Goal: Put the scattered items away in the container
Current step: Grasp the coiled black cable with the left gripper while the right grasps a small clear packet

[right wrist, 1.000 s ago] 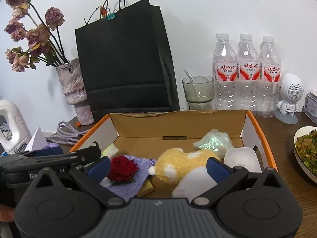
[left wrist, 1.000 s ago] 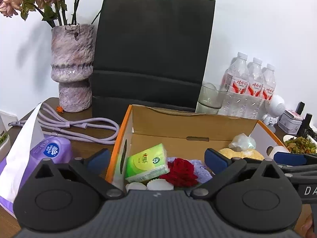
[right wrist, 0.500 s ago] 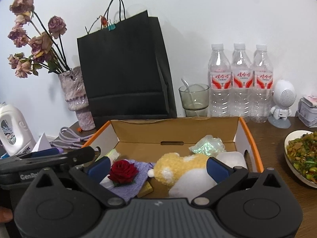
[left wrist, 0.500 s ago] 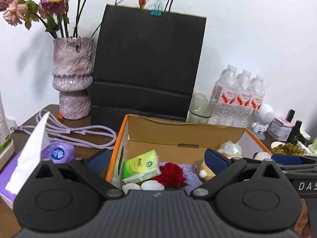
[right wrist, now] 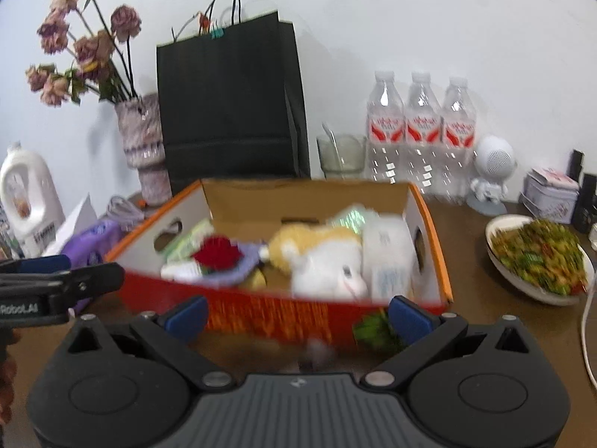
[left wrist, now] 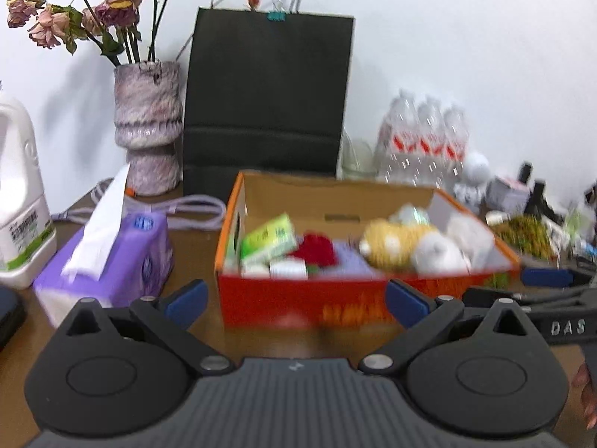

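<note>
Apparently with the cardboard box (right wrist: 283,310) filled mid-surface, both the left claw (left wrist: 294,298) and right claw (right wrist: 298,311) hang released and empty before its near wall, so scan slowly for strays, perhaps that blurred green thing (right wrist: 375,330) touching the box's near-right corner.

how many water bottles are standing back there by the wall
3 clear plastic water bottles with red labels stand in a row against the wall, right of the glass cup: left, middle, right. More could be hidden behind them.
</note>
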`<state>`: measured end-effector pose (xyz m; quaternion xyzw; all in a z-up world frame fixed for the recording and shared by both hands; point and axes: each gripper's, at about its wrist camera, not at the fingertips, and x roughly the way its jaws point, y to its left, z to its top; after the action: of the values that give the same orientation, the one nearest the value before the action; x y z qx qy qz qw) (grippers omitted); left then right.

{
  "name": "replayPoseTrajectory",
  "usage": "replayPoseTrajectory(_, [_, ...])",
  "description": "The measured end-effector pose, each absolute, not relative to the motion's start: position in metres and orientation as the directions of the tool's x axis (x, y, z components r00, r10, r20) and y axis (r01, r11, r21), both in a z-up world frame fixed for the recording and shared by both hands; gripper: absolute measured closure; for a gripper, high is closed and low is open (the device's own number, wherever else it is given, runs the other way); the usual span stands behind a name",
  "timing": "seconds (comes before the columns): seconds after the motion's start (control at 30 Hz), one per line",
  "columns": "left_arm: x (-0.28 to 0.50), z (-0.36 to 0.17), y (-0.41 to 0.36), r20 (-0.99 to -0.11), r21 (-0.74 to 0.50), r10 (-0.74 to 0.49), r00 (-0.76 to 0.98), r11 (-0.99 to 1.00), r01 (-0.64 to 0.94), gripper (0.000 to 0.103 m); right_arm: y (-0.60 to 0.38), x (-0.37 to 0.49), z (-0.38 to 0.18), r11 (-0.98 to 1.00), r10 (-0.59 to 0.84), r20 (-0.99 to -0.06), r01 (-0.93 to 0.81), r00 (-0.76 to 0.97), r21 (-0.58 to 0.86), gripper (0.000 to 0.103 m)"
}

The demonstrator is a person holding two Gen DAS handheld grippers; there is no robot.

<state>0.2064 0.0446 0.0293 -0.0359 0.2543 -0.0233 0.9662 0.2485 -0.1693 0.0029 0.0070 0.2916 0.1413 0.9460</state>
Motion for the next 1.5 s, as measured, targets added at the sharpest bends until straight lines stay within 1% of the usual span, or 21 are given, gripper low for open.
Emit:
replayPoseTrajectory(0.17, [0.175,0.008,0.038,-0.544,-0.115,-0.112,0.832,0.992,0.058,0.0,-0.173,0.215,-0.018,0.961,0.261,-0.577,-0.264,0.773,0.082,0.0])
replayPoseTrajectory(0.27, [0.16,0.0,0.033,-0.566,-0.099,-0.104,0.818,0.993,0.058,0.0,-0.17,0.195,-0.027,0.957,0.261,-0.589,-0.286,0.765,0.052,0.0])
replayPoseTrajectory(0.5, [0.123,-0.004,0.043,-0.585,-0.097,-0.069,0.808,0.995,0.015,0.0,-0.16,0.153,-0.044,0.937,0.289,-0.601,-0.35,0.745,0.016,0.0])
replayPoseTrajectory(0.67, [0.102,-0.011,0.05,-0.6,-0.098,-0.059,0.798,0.995,0.0,0.0,-0.154,0.132,-0.045,0.93,0.294,-0.588,-0.368,0.753,-0.006,0.011])
replayPoseTrajectory(0.73, [0.097,-0.013,0.048,-0.608,-0.089,-0.06,0.792,0.996,0.007,0.0,-0.152,0.128,-0.046,0.925,0.299,-0.587,-0.38,0.752,-0.017,0.012])
replayPoseTrajectory(0.83, [0.093,-0.016,0.044,-0.614,-0.085,-0.059,0.787,0.996,0.008,0.0,-0.146,0.125,-0.047,0.916,0.309,-0.586,-0.4,0.749,-0.028,0.02])
replayPoseTrajectory(0.9, [0.095,-0.014,0.042,-0.611,-0.098,-0.057,0.79,0.995,-0.004,0.0,-0.139,0.125,-0.048,0.909,0.321,-0.586,-0.417,0.744,-0.031,0.022])
replayPoseTrajectory(0.93, [0.097,-0.013,0.04,-0.608,-0.102,-0.058,0.792,0.995,-0.005,0.0,-0.136,0.126,-0.049,0.906,0.321,-0.59,-0.421,0.741,-0.036,0.024])
replayPoseTrajectory(1.0, [0.103,-0.011,0.034,-0.606,-0.094,-0.059,0.793,0.996,0.002,0.0,-0.13,0.13,-0.051,0.901,0.322,-0.6,-0.431,0.732,-0.042,0.034])
replayPoseTrajectory(1.07, [0.112,-0.011,0.027,-0.614,-0.069,-0.043,0.788,0.998,0.0,0.0,-0.127,0.134,-0.053,0.895,0.336,-0.605,-0.444,0.722,-0.032,0.057])
replayPoseTrajectory(1.1, [0.116,-0.012,0.023,-0.618,-0.061,-0.042,0.785,0.998,0.006,0.0,-0.127,0.135,-0.053,0.892,0.345,-0.607,-0.451,0.716,-0.025,0.064])
replayPoseTrajectory(1.13, [0.119,-0.013,0.02,-0.621,-0.058,-0.044,0.783,0.998,0.011,0.0,-0.128,0.136,-0.052,0.89,0.348,-0.611,-0.455,0.711,-0.021,0.077])
replayPoseTrajectory(1.17, [0.123,-0.013,0.017,-0.624,-0.056,-0.047,0.78,0.998,0.015,0.0,-0.128,0.137,-0.052,0.891,0.347,-0.612,-0.454,0.711,-0.021,0.085])
replayPoseTrajectory(1.5, [0.158,-0.022,-0.012,-0.65,-0.053,-0.056,0.758,0.998,0.029,0.0,-0.161,0.164,-0.054,0.902,0.341,-0.606,-0.431,0.719,-0.003,0.086])
